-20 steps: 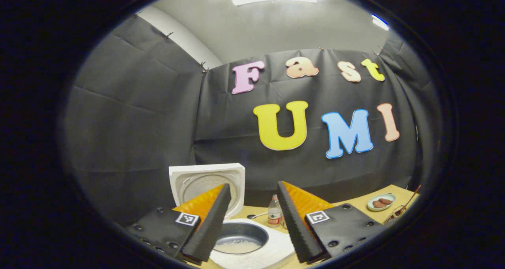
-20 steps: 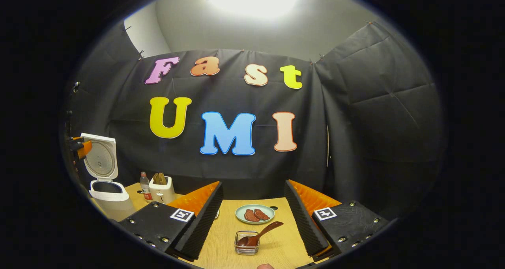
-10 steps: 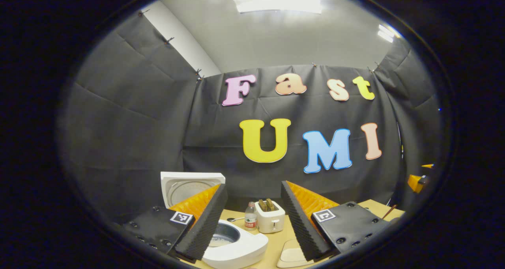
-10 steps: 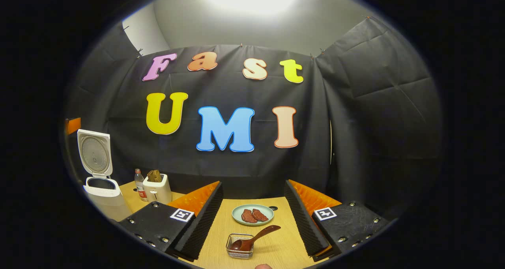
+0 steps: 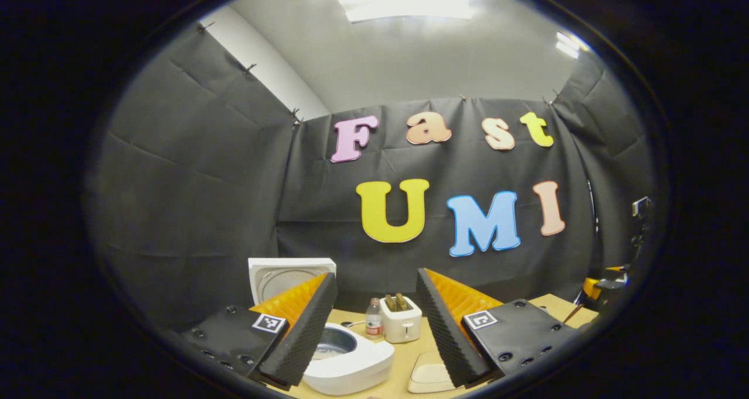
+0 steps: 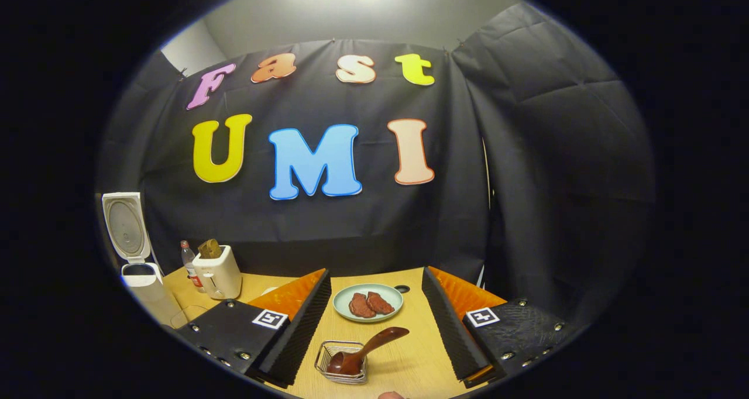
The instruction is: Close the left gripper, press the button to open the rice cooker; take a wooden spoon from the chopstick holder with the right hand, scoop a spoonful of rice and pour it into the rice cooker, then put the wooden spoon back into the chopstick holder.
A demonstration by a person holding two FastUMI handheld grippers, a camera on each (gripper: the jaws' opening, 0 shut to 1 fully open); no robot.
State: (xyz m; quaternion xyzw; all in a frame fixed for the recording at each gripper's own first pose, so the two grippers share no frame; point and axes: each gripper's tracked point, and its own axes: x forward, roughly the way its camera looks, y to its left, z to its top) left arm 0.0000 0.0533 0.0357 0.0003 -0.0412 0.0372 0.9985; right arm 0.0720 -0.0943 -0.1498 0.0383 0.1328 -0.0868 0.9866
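Observation:
The white rice cooker [image 5: 351, 364] stands open with its lid [image 5: 291, 275] upright, and some rice shows in its inner pot [image 5: 335, 343]. My left gripper [image 5: 374, 340] is open and empty, just in front of the cooker, its left finger overlapping the pot. The cooker [image 6: 139, 270] also stands at the far left of the right gripper view. The wooden spoon [image 6: 367, 347] rests with its bowl in the wire chopstick holder [image 6: 341, 364], handle leaning out to the right. My right gripper [image 6: 374, 334] is open, with the holder and spoon low between its fingers and not touched.
A toaster [image 5: 401, 320] and a water bottle [image 5: 373, 325] stand behind the cooker on the wooden table [image 6: 409, 364]. A pale flat object [image 5: 430, 377] lies near the table's front. A green plate of meat slices [image 6: 368, 302] sits beyond the holder.
The left gripper has drawn back and away from over the cooker's pot. The right gripper has tipped down and edged toward the holder. Both stayed open.

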